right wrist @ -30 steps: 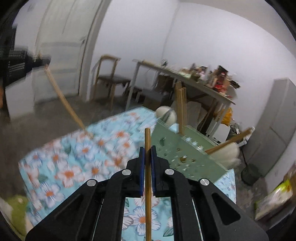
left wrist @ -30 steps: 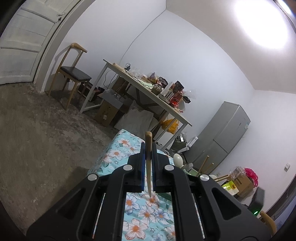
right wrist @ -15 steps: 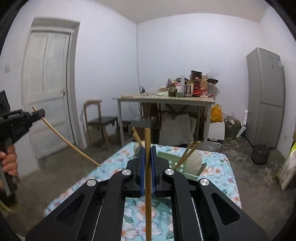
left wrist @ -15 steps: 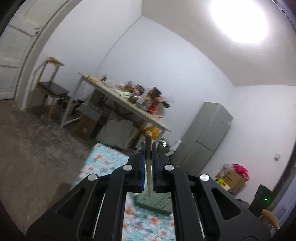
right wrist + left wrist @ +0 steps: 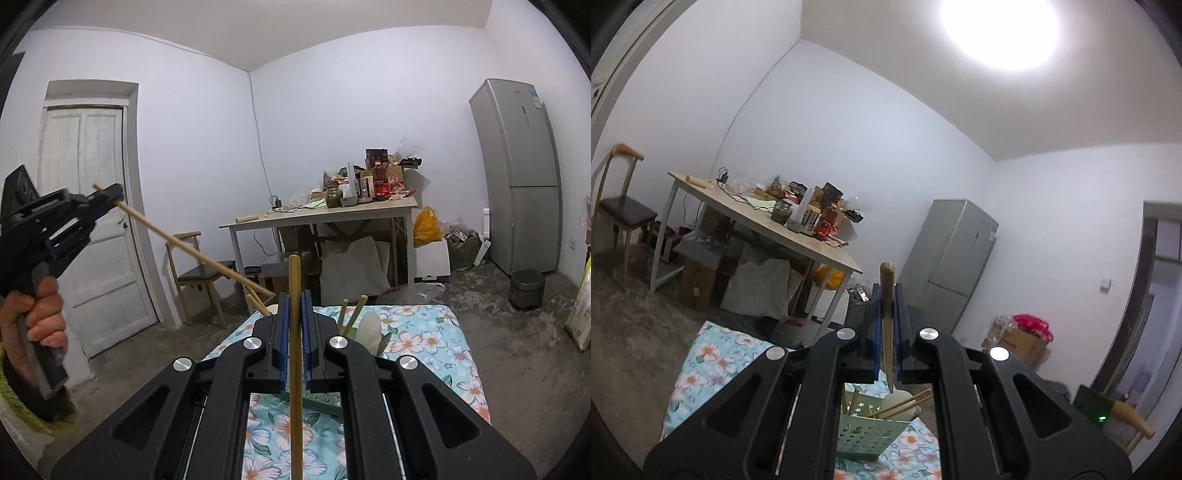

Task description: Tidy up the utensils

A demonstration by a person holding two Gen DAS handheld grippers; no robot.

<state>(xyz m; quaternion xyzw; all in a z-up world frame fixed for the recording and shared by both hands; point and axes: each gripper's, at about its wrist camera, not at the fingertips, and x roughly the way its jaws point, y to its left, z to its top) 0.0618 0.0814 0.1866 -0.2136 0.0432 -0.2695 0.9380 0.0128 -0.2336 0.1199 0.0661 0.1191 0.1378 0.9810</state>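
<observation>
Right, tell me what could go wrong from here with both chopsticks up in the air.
1. The left gripper pinches its chopstick near one end, so the long free end could swing into the utensils already in the green holder.
2. The holder looks light and could tip if either chopstick pushes its rim.
3. The right gripper holds its chopstick upright, so it may slide on release.

Two black handheld grippers: the left gripper and the right gripper, each clamping one thin wooden chopstick, the left chopstick and the right chopstick. One pale green perforated plastic utensil holder, with at least four more wooden sticks and one white spoon inside it. One floral blue cloth. One grey refrigerator. One wooden chair.
</observation>
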